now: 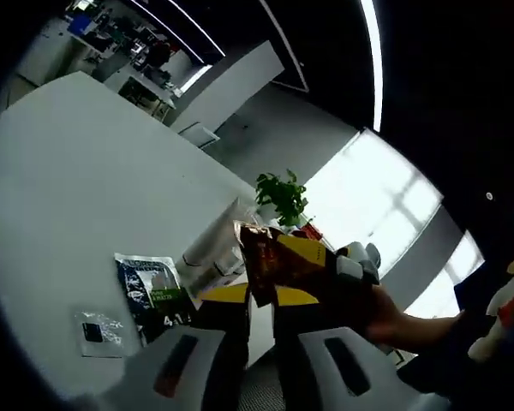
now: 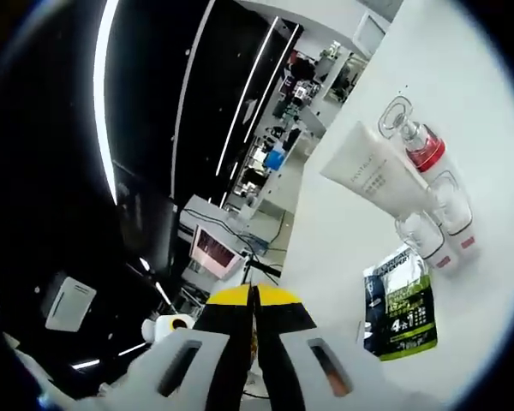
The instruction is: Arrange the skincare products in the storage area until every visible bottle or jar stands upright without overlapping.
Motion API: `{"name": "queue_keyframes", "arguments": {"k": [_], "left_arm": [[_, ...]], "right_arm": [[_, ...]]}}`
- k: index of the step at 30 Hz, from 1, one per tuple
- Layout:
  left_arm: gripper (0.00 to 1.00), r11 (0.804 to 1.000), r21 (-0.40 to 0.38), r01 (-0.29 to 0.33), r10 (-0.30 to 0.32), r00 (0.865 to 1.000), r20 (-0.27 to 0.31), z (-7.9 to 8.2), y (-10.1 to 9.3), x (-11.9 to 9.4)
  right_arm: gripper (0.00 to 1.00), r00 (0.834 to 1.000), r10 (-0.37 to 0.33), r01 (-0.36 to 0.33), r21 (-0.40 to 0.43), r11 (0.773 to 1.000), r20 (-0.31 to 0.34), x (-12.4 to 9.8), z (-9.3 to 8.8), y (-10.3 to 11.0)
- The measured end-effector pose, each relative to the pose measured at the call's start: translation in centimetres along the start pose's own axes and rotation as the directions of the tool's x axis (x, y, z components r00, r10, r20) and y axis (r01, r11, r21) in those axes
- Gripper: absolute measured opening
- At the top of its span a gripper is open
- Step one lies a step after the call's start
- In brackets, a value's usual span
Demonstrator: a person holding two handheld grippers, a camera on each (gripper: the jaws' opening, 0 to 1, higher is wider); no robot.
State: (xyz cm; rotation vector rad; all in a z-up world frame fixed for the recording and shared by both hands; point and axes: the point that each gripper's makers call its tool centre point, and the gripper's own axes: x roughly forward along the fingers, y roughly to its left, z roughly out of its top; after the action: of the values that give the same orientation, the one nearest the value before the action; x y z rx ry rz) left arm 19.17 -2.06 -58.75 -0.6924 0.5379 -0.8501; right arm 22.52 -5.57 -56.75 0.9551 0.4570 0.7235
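Products sit grouped on the white table [image 2: 497,111]: a cream tube [image 2: 373,175] lying tilted, leaning across clear bottles with red and pink bands [image 2: 428,154], [image 2: 458,218], [image 2: 424,240]. A dark sachet with green print [image 2: 400,308] lies flat just beside them, nearer the camera.

Right gripper [image 2: 254,300]: yellow-tipped jaws pressed together, nothing between them, held off the table edge and away from the products. Judged idle or between reaches.

Left gripper [image 1: 261,295]: jaws clenched on a brown-and-yellow packet [image 1: 278,257], lifted above the table. A person's hand [image 1: 385,312] is touching the packet's far side, probably steadying it or passing it. The dark sachet [image 1: 154,295] and a small clear pouch [image 1: 98,330] lie flat on the table beyond the jaws. Potted plant [image 1: 283,197] stands at the far table edge.

Judgement: task incomplete. The tube overlaps the bottles and is not upright; it likely needs lifting off and standing on its cap in a free spot.
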Motion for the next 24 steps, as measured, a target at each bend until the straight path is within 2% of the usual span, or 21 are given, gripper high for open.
{"name": "queue_keyframes", "arguments": {"k": [4, 6, 9, 12, 14, 17, 19, 22, 24], "left_arm": [[0.00, 0.997, -0.069, 0.024, -0.021, 0.999, 0.051, 1.0, -0.5, -0.5], [0.00, 0.995, -0.094, 0.019, -0.016, 0.999, 0.038, 1.0, -0.8, -0.7], [0.00, 0.994, -0.107, 0.029, -0.027, 0.999, 0.027, 1.3, -1.5, -1.1], [0.00, 0.993, -0.110, 0.036, -0.034, 0.999, 0.023, 1.7, -2.2, -1.6], [0.00, 0.992, -0.113, 0.046, -0.044, 0.999, 0.018, 2.1, -2.7, -1.9], [0.00, 0.994, -0.096, 0.055, -0.054, 0.998, 0.013, 2.7, -3.3, -2.2], [0.00, 0.995, -0.080, 0.056, -0.055, 0.998, 0.006, 3.1, -3.5, -2.4], [0.00, 0.995, -0.074, 0.066, -0.065, 0.998, 0.010, 3.7, -3.8, -2.6], [0.00, 0.995, -0.076, 0.071, -0.070, 0.997, 0.018, 4.2, -3.9, -2.7]], "right_arm": [[0.01, 1.000, -0.002, 0.002, -0.081, 0.997, 0.005, -0.1, 0.2, 0.1], [0.01, 1.000, 0.003, -0.004, -0.123, 0.992, -0.006, -0.2, 0.1, 0.2], [0.03, 1.000, 0.030, -0.031, -0.227, 0.974, -0.006, -0.2, 0.2, 1.1], [0.04, 0.998, 0.069, -0.065, -0.256, 0.965, 0.009, -0.3, 1.0, 2.0], [0.04, 0.995, 0.103, -0.101, -0.268, 0.958, -0.004, -0.2, 1.3, 2.8], [0.04, 0.988, 0.154, -0.156, -0.322, 0.934, -0.034, -0.1, 1.7, 4.2], [0.04, 0.981, 0.185, -0.191, -0.367, 0.910, -0.053, 0.0, 2.0, 5.0], [0.03, 0.980, 0.186, -0.198, -0.432, 0.880, -0.071, 0.2, 2.4, 5.7], [0.01, 0.976, 0.207, -0.213, -0.482, 0.850, -0.066, 0.3, 2.7, 6.5]]}}
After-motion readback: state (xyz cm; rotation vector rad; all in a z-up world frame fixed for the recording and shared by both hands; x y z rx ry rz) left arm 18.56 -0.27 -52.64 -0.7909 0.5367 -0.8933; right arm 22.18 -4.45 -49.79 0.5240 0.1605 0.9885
